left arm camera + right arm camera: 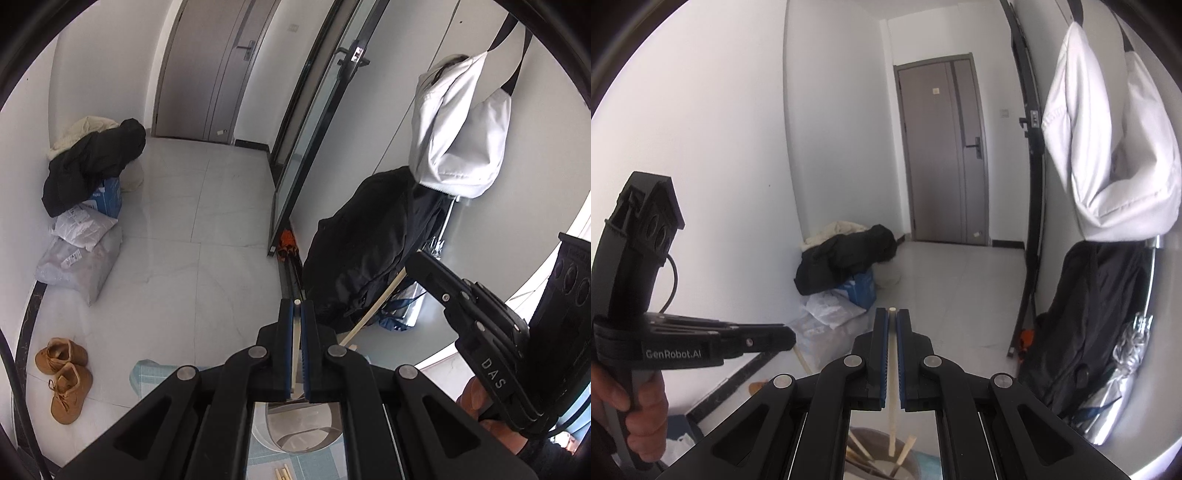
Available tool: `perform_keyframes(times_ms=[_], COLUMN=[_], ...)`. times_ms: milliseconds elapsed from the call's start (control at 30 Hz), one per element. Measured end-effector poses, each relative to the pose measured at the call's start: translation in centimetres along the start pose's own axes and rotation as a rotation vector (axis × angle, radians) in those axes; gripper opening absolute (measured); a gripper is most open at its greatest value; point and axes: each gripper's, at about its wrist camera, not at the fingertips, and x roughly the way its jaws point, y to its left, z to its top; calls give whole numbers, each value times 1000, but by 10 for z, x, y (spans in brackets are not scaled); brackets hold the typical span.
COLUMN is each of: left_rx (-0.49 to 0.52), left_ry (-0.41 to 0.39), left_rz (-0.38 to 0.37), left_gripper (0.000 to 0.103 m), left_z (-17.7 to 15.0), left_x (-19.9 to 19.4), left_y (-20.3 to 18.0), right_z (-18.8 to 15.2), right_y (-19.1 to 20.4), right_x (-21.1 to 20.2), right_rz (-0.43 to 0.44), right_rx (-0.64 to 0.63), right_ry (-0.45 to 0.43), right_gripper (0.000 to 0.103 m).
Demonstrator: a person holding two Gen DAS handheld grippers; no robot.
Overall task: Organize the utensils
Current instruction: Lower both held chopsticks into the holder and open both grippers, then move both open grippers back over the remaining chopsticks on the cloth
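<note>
My left gripper (297,306) is shut on a thin pale chopstick (294,354) that runs along its blue pads. My right gripper (892,314) is also shut, on a second pale chopstick (892,362) whose tip pokes out past the fingers. Each gripper shows in the other's view: the right gripper (412,262) with its chopstick (373,310) slanting down, and the left gripper (792,338) held by a hand. Below both sits a round metal holder (295,432), with several chopsticks (905,448) standing in the holder (866,432). More chopsticks (282,472) lie on the mat.
A pale blue placemat (147,373) lies under the holder. On the floor beyond are brown shoes (64,376), a pile of jackets and parcels (88,166), a black coat (362,240) and a hanging white bag (458,129). A glass door (306,140) stands ahead.
</note>
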Motion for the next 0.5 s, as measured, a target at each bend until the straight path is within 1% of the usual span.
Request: perform_keyframes(times_ms=[100, 167, 233, 367, 400, 433, 467, 500], left_rx=[0, -6, -7, -5, -4, -4, -4, -2], left_ry=[17, 32, 45, 94, 106, 119, 127, 125], left_rz=[6, -7, -5, 3, 4, 6, 14, 27], left_gripper=[0, 0, 0, 0, 1, 3, 10, 20], left_z=[-3, -5, -7, -12, -14, -15, -17, -19], left_x=[5, 8, 10, 18, 20, 21, 22, 20], left_y=[4, 7, 7, 8, 8, 8, 8, 8], right_z=[-8, -12, -16, -30, -35, -39, -42, -48], right_y=[0, 1, 2, 1, 1, 0, 0, -1], right_x=[6, 10, 14, 22, 24, 27, 28, 28], right_rz=[5, 9, 10, 25, 33, 36, 35, 34], right_rx=[2, 0, -2, 8, 13, 17, 20, 30], right_ry=[19, 30, 48, 92, 111, 128, 137, 151], right_gripper=[3, 4, 4, 4, 6, 6, 6, 6])
